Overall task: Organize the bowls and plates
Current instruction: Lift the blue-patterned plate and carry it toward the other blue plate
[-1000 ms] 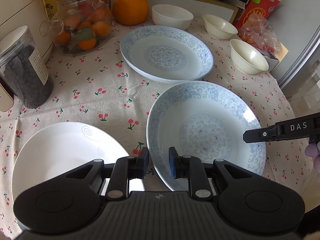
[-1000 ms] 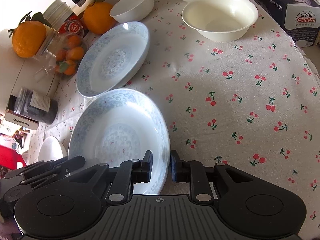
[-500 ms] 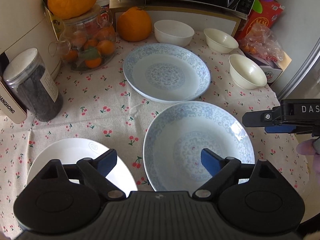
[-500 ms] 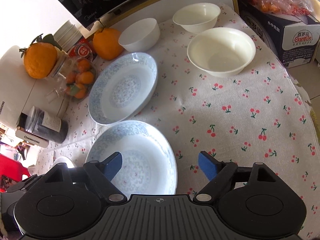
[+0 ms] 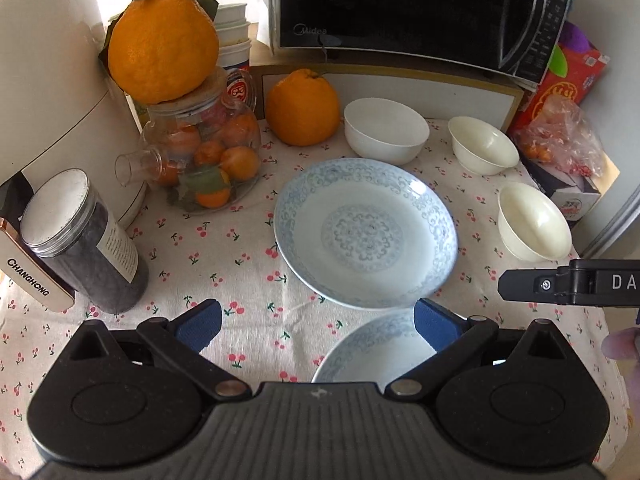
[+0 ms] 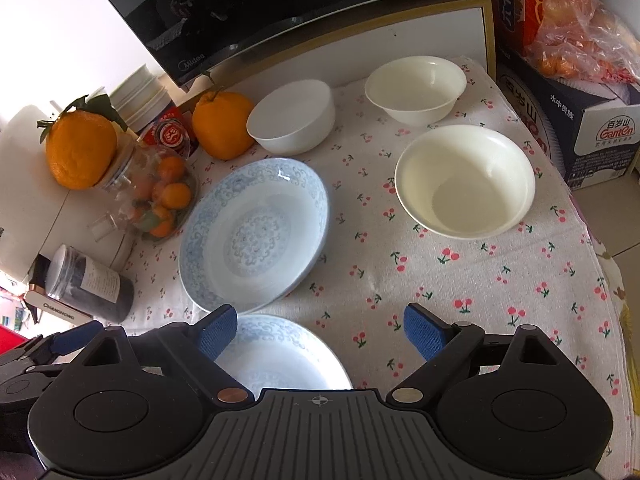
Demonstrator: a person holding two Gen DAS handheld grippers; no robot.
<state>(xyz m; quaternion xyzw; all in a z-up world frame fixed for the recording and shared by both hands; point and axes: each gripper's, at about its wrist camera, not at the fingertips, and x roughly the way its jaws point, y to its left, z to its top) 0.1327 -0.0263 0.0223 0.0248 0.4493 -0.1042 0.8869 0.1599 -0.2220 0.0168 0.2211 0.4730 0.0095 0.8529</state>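
A blue-patterned plate [image 5: 366, 232] [image 6: 252, 232] lies mid-table on the cherry tablecloth. A second blue-patterned plate [image 5: 376, 350] [image 6: 280, 356] lies nearer, partly hidden by both grippers. A white bowl [image 5: 386, 130] [image 6: 292, 116] and two cream bowls [image 5: 482, 150] [image 5: 534, 226] stand at the back right; the cream ones also show in the right wrist view [image 6: 416, 88] [image 6: 464, 180]. My left gripper [image 5: 318, 326] is open and empty, above the near plate's far rim. My right gripper [image 6: 320, 330] is open and empty, above the same plate; it also shows in the left wrist view [image 5: 568, 286].
A glass jar of small oranges [image 5: 204, 160] topped by a big orange [image 5: 164, 48], another orange [image 5: 302, 108], a dark jar [image 5: 84, 240] and a white appliance [image 5: 52, 80] stand left. A microwave [image 5: 420, 12] is behind. Boxes and a bag of fruit [image 6: 580, 52] stand right.
Both grippers opened from nearly shut to wide open and drew back and up from the near plate. The white plate at the left has dropped out of the left wrist view.
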